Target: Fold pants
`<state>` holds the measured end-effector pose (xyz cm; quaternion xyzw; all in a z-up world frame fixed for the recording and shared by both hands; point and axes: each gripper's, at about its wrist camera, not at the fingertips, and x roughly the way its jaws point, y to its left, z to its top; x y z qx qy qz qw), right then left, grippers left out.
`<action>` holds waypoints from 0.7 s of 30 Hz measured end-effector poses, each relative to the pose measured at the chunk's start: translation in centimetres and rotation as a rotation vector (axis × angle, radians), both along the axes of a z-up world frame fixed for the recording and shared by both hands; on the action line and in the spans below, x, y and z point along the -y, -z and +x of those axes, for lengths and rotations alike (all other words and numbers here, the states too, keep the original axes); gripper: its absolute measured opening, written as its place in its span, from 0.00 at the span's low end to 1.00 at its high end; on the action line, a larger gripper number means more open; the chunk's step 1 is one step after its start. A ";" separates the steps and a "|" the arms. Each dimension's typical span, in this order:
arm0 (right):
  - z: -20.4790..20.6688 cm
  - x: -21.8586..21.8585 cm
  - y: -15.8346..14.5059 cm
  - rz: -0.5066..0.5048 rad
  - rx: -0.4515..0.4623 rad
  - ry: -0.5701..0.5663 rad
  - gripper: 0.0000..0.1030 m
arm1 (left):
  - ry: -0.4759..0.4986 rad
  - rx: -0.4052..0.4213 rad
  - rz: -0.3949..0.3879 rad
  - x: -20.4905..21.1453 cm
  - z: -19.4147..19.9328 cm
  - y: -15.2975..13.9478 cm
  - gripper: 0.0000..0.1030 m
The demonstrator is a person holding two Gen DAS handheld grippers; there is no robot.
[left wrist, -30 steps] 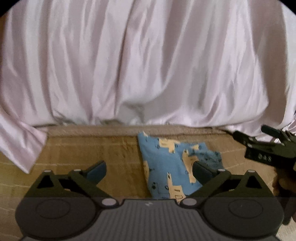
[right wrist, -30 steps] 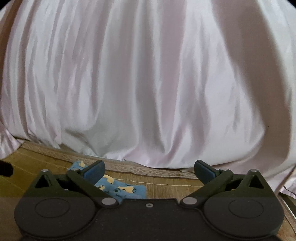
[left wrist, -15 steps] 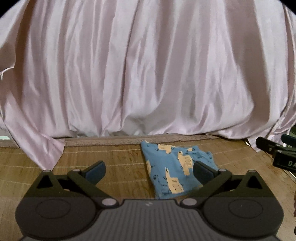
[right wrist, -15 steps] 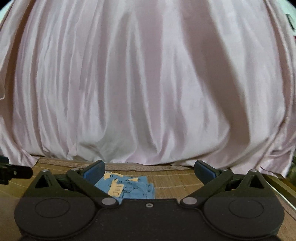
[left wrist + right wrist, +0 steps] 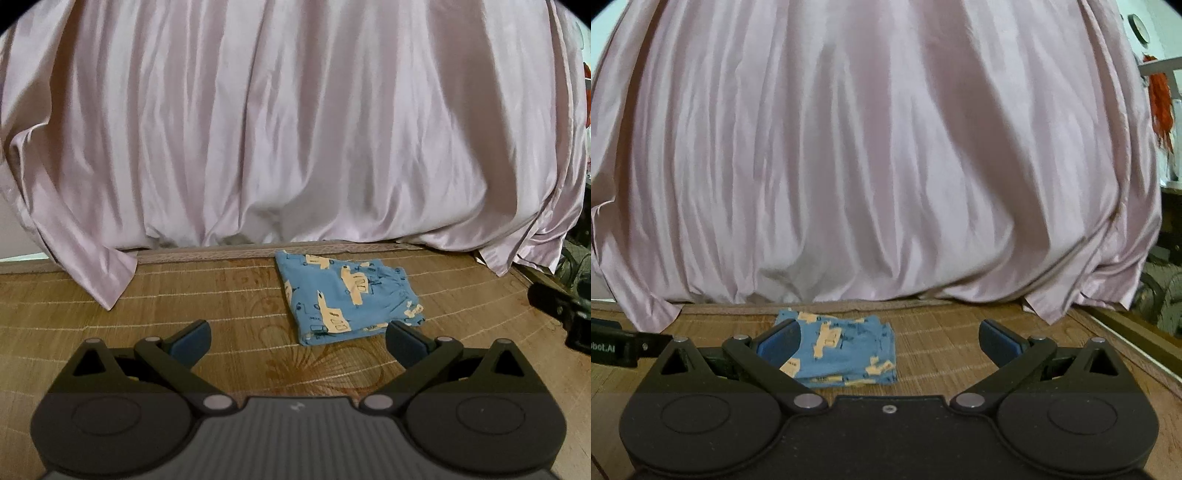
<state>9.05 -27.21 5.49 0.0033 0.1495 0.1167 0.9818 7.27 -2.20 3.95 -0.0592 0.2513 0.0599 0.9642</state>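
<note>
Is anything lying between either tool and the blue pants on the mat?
Nothing visible does. The folded blue pants lie alone on the woven mat, with only bare mat between them and the open left tool. The open right tool also faces them unobstructed; the pink curtain hangs behind.

Woven mat [image 5: 221,295] w/ folded blue pants [image 5: 343,299], curtain hem [image 5: 107,269].
</note>
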 end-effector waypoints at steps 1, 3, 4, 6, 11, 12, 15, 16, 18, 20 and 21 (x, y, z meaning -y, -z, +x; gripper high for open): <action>-0.4 0.2 0.2 0.005 -0.002 0.003 0.99 | -0.004 -0.006 0.005 0.2 -0.1 0.1 1.00; -1.1 0.7 0.7 0.014 -0.014 0.010 0.99 | -0.012 -0.012 0.013 0.4 -0.4 0.3 1.00; -1.3 0.9 1.1 0.019 -0.024 0.008 0.99 | -0.013 -0.012 0.017 0.5 -0.5 0.5 1.00; -1.5 1.1 1.5 0.027 -0.033 0.002 0.99 | -0.014 -0.023 0.034 0.9 -0.5 0.8 1.00; -1.2 1.7 2.1 0.046 -0.033 0.000 0.99 | -0.026 -0.052 0.081 1.7 -0.4 1.5 1.00; -1.2 1.9 2.3 0.051 -0.033 0.000 0.99 | -0.026 -0.051 0.084 1.8 -0.4 1.6 1.00; -0.9 2.2 3.3 0.056 -0.051 -0.007 0.99 | -0.025 -0.055 0.098 2.3 -0.3 2.1 1.00; -0.7 2.3 3.5 0.052 -0.064 -0.007 0.99 | -0.026 -0.059 0.103 2.5 -0.3 2.3 1.00; -0.4 2.4 4.0 0.046 -0.087 -0.006 0.99 | -0.026 -0.072 0.108 2.8 -0.1 2.7 1.00; -0.2 2.5 4.3 0.045 -0.110 -0.019 0.99 | -0.023 -0.084 0.112 3.1 0.1 3.1 1.00; -0.1 2.5 4.3 0.044 -0.122 -0.027 0.99 | -0.021 -0.090 0.113 3.2 0.2 3.2 1.00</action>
